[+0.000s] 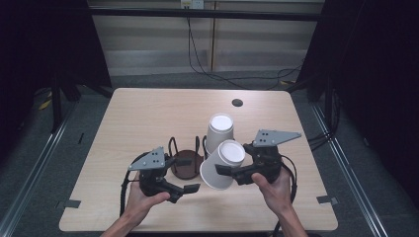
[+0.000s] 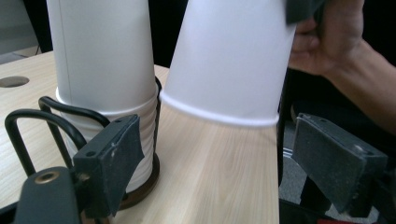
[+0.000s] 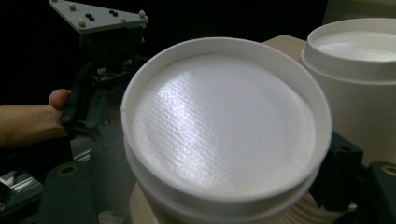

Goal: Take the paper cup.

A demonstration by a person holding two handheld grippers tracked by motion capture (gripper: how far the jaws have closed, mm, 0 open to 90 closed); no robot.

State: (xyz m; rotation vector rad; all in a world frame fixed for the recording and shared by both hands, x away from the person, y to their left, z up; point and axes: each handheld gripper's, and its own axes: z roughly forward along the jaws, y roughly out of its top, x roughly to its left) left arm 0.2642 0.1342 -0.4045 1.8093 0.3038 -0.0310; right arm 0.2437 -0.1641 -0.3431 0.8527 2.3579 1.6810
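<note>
A black wire cup holder [image 1: 184,168] with a round brown base stands mid-table. An upside-down stack of white paper cups [image 1: 220,129] sits in its far right slot; the stack [image 2: 105,56] is also in the left gripper view. My right gripper [image 1: 236,169] is shut on another upside-down white cup [image 1: 222,167], held tilted and clear of the table beside the stack. That cup's bottom [image 3: 224,126] faces the right gripper's camera, between the jaws [image 3: 205,186]. My left gripper [image 1: 188,174] is open at the holder's near side, jaws spread [image 2: 224,172] below the tilted cup [image 2: 229,60].
The wooden table [image 1: 148,113] has a dark round cable hole [image 1: 237,102] near its far edge. Black cables [image 1: 212,74] run across the floor behind the table. Dark curtains hang on both sides.
</note>
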